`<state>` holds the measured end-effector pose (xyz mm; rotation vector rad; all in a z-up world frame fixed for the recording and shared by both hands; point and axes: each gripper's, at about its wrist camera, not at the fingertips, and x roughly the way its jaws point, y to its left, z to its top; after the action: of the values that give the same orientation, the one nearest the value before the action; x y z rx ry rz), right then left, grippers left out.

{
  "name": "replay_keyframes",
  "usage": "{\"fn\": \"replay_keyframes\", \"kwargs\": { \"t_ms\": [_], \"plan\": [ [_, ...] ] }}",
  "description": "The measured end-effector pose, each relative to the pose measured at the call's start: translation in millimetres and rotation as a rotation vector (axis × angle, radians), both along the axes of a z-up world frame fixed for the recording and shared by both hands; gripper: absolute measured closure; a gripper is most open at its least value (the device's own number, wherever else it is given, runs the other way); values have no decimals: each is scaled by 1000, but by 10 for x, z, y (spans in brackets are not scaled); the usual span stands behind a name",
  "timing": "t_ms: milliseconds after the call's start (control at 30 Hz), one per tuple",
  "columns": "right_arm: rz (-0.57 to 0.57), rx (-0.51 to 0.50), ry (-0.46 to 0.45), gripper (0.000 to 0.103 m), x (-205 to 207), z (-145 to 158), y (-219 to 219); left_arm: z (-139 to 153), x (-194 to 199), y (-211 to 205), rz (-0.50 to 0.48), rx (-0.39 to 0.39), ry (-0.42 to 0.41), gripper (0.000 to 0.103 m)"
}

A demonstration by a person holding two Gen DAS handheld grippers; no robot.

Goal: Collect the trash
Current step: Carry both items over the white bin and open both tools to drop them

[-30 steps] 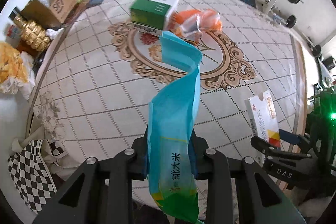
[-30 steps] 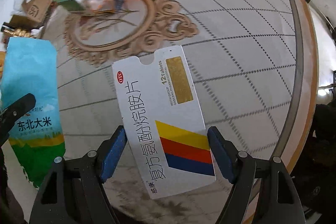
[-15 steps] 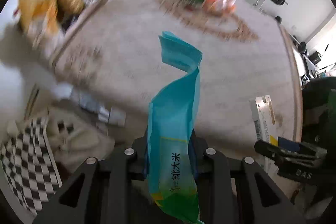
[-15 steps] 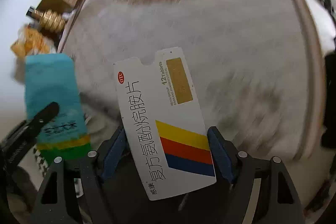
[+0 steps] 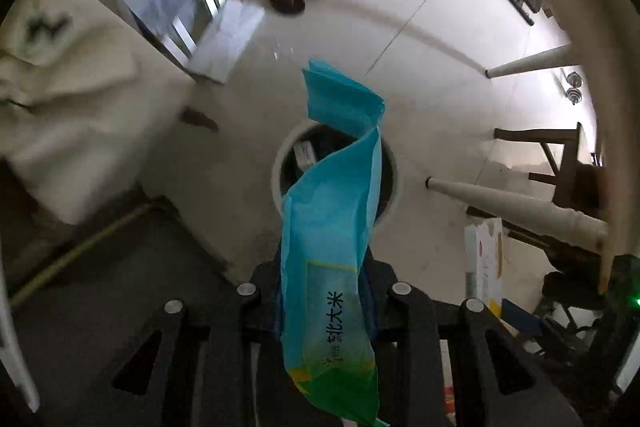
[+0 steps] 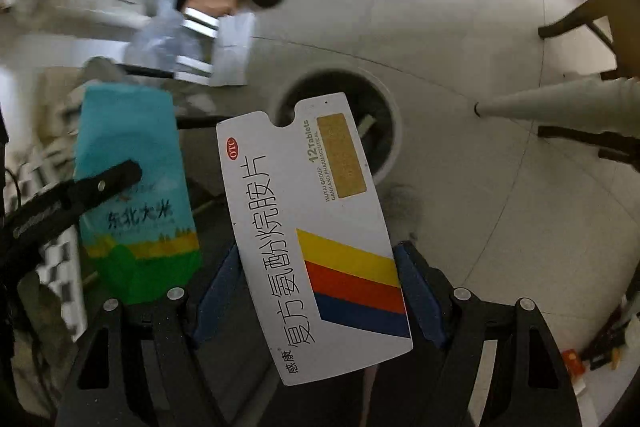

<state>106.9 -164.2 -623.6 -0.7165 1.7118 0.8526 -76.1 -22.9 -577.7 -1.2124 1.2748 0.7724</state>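
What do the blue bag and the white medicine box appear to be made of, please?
The blue bag looks like thin, slightly glossy plastic film: it twists and folds limply above the left gripper. The white medicine box looks like smooth printed cardboard, probably coated: it stays flat and stiff between the right gripper's fingers.

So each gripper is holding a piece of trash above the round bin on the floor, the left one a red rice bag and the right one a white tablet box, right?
Not quite: the rice bag in the left gripper is blue with a green bottom, not red, as the left wrist view shows. The rest holds: the right gripper grips the white tablet box, both above the round bin.
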Motion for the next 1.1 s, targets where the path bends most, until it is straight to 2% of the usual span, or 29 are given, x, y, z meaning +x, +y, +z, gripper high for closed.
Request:
{"fn": "replay_keyframes", "kwargs": {
  "t_ms": [100,233,300,500,567,600,633,700,733,767,833,1033,1100],
  "plan": [
    [-23,-24,-21,23,79,-533,65,-674,117,71,46,-108,-38,77],
    [-32,-31,-33,23,177,-1073,177,-1221,230,156,77,-156,-46,75],
    [-28,-32,-34,23,230,-1270,214,-1430,308,189,81,-175,-43,74],
    [-12,-28,-36,24,321,-1697,398,-1698,351,277,86,-206,-56,73],
    [-19,-28,1,23,330,-1821,424,-1725,318,284,90,-217,-50,70],
    [-25,-27,22,23,330,-1868,429,-1733,306,280,92,-218,-50,56],
    [-29,-26,31,23,325,-1919,434,-1717,265,289,96,-218,-54,35],
    [-29,-22,46,19,314,-1957,421,-1708,220,300,104,-200,-51,18],
    [-27,-23,37,5,308,-1954,406,-1703,200,299,103,-191,-46,15],
    [-25,-18,24,0,306,-1935,385,-1684,177,289,102,-182,-33,13],
    [-13,-15,-11,0,287,-1888,364,-1641,126,252,87,-159,0,5],
    [50,-11,-134,0,205,-1586,308,-1306,-32,44,6,14,157,4],
    [60,-4,-149,0,189,-1449,287,-1154,-67,-26,-13,67,199,4]
  ]
}}
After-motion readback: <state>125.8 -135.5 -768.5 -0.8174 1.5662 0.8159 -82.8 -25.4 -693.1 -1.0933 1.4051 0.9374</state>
